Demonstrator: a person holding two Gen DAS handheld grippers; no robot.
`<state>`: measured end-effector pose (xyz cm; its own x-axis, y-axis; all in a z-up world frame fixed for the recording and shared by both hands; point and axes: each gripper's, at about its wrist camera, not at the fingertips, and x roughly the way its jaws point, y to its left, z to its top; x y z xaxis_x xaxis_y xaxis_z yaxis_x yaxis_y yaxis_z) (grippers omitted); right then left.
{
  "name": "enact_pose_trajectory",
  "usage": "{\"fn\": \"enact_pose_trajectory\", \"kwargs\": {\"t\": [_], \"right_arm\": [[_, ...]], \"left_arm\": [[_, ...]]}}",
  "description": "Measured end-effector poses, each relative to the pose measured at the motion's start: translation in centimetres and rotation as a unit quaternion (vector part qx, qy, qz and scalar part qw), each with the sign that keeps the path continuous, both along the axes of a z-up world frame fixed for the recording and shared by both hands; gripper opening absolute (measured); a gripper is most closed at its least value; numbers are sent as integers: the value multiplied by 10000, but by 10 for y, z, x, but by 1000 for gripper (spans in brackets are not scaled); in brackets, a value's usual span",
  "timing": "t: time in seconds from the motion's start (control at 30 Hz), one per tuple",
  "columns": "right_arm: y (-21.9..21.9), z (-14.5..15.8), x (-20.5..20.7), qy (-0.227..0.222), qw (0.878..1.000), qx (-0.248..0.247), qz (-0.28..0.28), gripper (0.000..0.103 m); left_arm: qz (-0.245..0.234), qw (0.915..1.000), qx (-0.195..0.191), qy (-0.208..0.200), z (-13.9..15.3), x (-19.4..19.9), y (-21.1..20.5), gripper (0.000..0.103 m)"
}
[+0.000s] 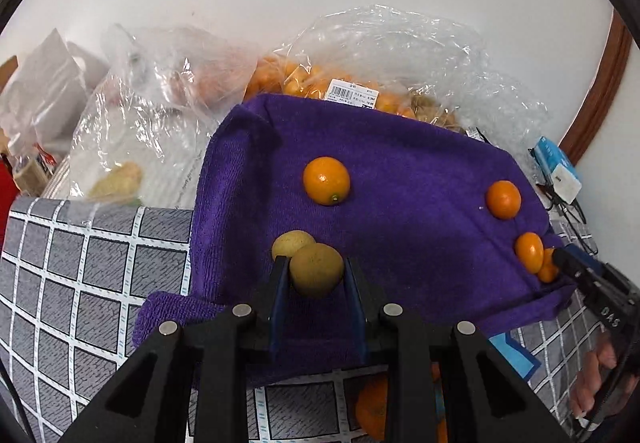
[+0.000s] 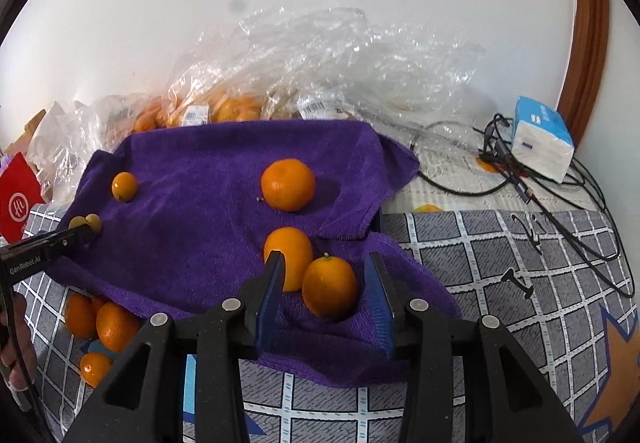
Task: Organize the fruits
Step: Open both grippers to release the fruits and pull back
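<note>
A purple towel (image 1: 400,171) lies on the checked cloth. In the left wrist view my left gripper (image 1: 316,275) is shut on a yellow-green fruit (image 1: 316,269); a second yellow-green fruit (image 1: 290,243) touches it behind. An orange (image 1: 326,180) lies farther up the towel, and other oranges (image 1: 503,199) (image 1: 529,252) lie at its right edge. In the right wrist view my right gripper (image 2: 326,283) is open around an orange (image 2: 329,286) on the towel (image 2: 200,171), not touching it. Another orange (image 2: 290,255) sits by the left finger; a third (image 2: 288,184) lies beyond.
Clear plastic bags (image 2: 320,55) with oranges and labels stand behind the towel by the white wall. A blue-white tissue pack (image 2: 540,139) and black cables (image 2: 560,203) lie right. Several oranges (image 2: 108,323) lie on the checked cloth (image 2: 520,283) at the left. A red card (image 2: 18,201) stands far left.
</note>
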<state>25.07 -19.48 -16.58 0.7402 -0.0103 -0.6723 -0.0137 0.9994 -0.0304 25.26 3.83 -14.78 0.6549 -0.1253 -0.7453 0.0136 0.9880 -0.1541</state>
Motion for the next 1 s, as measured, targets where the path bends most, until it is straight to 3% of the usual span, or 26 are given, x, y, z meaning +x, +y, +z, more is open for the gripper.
{"fn": "enact_pose_trajectory", "kwargs": {"t": [0.23,0.37,0.47,0.7,0.77,0.8,0.9,1.0], "right_arm": [[11,4,-6,-369,9988,-306,-68,41],[17,5,-5,-147,9996,-227,84,43],[22,10,-8,-131,9994,26,305,52],[47,16,-26,-1,9990,-56,451,52],[59,12,-33,75,9984,-144,538,39],[64,10,-36,111,9980,-171,598,37],[83,2,-44,272,9965,-193,770,37],[99,-3,-47,444,9939,-48,1009,37]], "left_arm": [[-48,9999,-98,-94,3,-1,4,32],[-85,9987,-403,-283,13,-7,10,39],[-47,9971,-482,-583,23,-15,15,45],[167,9942,-584,-891,36,-21,27,45],[216,9925,-593,-1051,43,-26,31,45],[251,9919,-550,-1115,47,-27,32,45],[316,9892,-498,-1343,65,-35,36,45],[327,9908,-459,-1231,79,-45,43,45]]}}
